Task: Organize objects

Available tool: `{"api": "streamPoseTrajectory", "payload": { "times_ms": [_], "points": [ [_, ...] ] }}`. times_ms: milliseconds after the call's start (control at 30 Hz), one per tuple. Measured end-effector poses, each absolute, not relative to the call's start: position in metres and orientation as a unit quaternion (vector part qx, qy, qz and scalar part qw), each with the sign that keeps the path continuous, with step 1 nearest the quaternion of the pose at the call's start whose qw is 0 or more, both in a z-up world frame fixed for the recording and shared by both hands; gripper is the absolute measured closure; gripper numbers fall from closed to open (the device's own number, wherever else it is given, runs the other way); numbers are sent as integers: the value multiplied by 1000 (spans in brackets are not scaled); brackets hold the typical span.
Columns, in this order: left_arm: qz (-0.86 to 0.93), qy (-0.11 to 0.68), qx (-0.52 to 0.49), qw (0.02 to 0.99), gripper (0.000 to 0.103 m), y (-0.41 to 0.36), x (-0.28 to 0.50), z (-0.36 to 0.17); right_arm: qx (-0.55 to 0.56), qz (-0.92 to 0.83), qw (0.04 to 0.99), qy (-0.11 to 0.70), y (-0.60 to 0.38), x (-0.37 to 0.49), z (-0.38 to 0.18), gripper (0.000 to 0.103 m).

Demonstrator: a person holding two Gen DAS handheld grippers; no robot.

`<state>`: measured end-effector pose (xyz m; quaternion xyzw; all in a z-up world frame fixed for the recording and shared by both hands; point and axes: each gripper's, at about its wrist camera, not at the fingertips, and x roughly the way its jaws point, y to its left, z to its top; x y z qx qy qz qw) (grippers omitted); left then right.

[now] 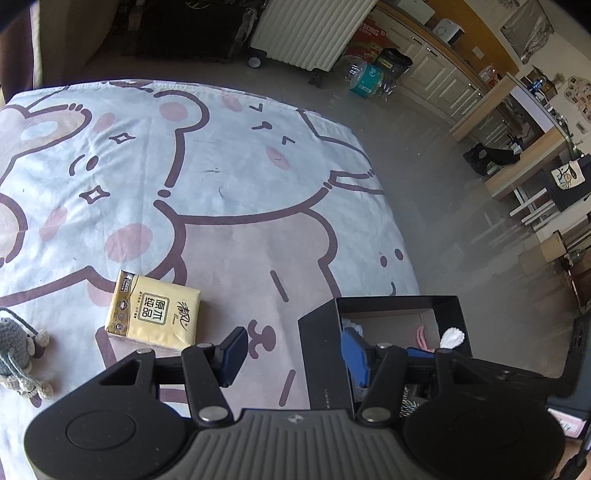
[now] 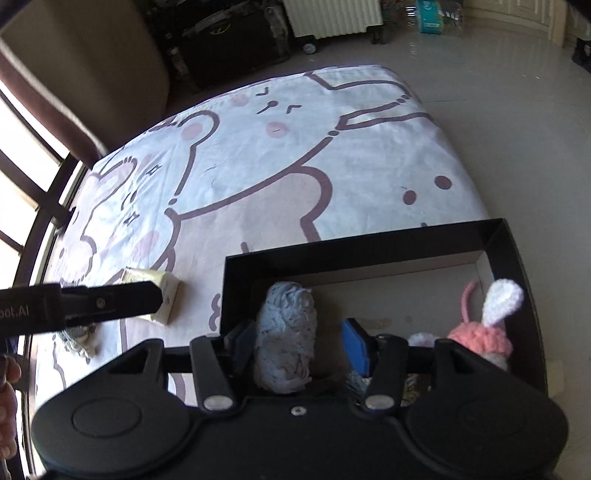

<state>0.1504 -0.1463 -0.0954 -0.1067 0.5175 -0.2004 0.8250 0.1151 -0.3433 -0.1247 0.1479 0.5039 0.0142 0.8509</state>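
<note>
A black open box (image 1: 325, 354) (image 2: 369, 254) stands at the near right of the bed. Inside it sit a pink knitted toy with a white ear (image 2: 484, 332) (image 1: 452, 338) and a blue-grey knitted toy (image 2: 286, 339). My right gripper (image 2: 301, 349) is open over the box, its fingers on either side of the blue-grey toy without pressing it. My left gripper (image 1: 295, 350) is open and empty, straddling the box's left wall. A yellow tissue pack (image 1: 155, 310) (image 2: 166, 291) lies on the sheet left of the box. A grey knitted toy (image 1: 18, 354) lies at the far left.
The bed has a cartoon bear sheet (image 1: 221, 166). Its right edge drops to a grey floor (image 1: 424, 166). A white radiator (image 1: 310, 29) and dark furniture stand beyond the far edge. A window frame (image 2: 33, 192) is on the left.
</note>
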Motion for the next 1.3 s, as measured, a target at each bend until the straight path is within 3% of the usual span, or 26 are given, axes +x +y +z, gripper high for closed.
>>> {"api": "streamPoseTrajectory", "payload": {
  "times_ms": [400,633,1167,1300],
  "points": [
    [-192,509,-60,837,46,-149,134,-80,141,-57,866,476,-354,86,-83,45],
    [-179,505,-21,844,39,-149,122,-70,122,-104,863,478,-354,63,-70,39],
    [-152,511,31,846,9,-134,98,-60,105,-141,863,473,-347,21,-58,30],
    [-149,512,44,845,3,-131,92,-60,101,-147,863,474,-346,13,-58,18]
  ]
}}
